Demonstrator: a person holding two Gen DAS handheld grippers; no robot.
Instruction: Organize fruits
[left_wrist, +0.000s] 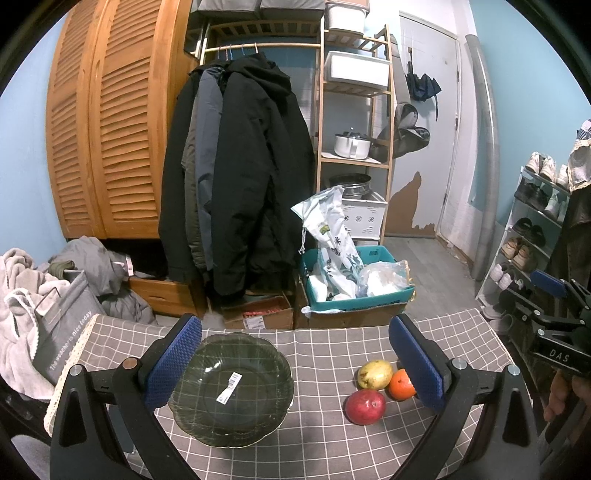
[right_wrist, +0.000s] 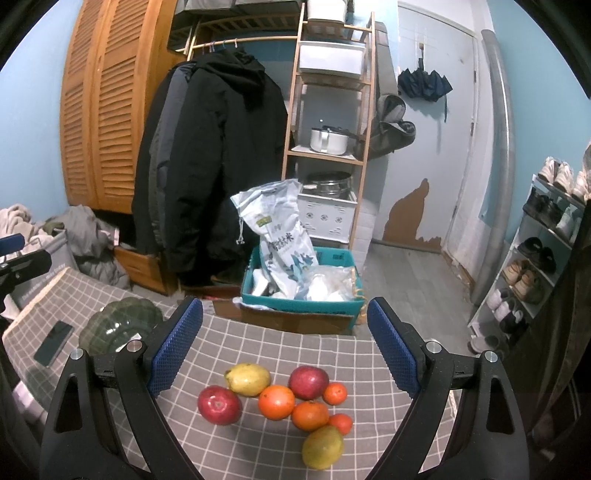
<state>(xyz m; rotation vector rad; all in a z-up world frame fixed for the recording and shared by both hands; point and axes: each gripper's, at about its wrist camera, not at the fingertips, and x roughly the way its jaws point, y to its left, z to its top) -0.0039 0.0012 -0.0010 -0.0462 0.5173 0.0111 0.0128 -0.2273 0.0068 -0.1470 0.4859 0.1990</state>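
Checked tablecloth, "The weather is nice today" bag, possibly barcode-stickered glass bowl, both fingers spread, empty

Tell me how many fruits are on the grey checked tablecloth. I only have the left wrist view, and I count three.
Observer: The right wrist view shows eight: two red apples, two yellow-green fruits, two oranges and two small mandarins.
Operator: Is the right gripper holding anything?
Observer: No. The right gripper is open and empty.
Operator: Anything beside the plate?
Observer: A black phone lies flat, left of the dark green glass plate.
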